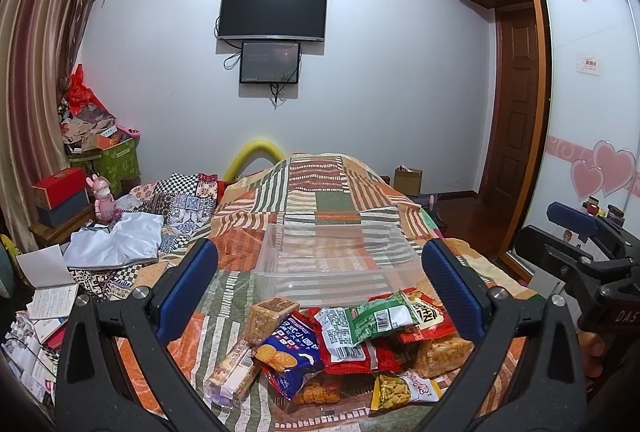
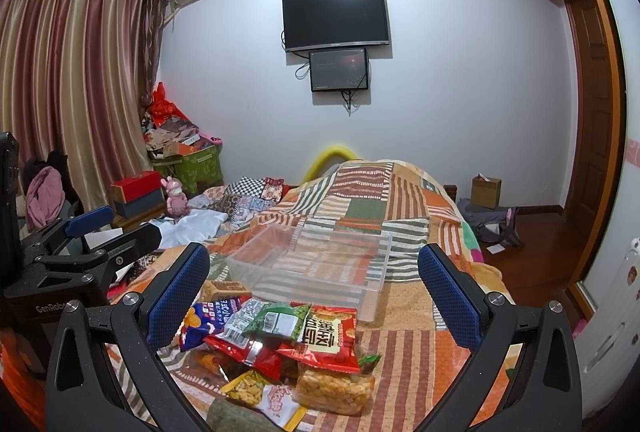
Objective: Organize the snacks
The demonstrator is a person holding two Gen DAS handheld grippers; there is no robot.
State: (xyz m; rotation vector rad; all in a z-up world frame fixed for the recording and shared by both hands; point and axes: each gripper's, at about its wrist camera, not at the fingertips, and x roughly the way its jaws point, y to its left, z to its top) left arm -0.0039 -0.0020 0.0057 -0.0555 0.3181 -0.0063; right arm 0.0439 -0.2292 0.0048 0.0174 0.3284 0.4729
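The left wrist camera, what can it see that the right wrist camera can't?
Only the left wrist view shows the open white notebook and the wardrobe door with pink heart stickers.

Only the right wrist view shows the pink cloth bundle by the curtain and the grey bag on the wooden floor.

Both show the clear plastic bin, still empty, the pile of snack packets before it, the black wall television, and the other tool at one edge.
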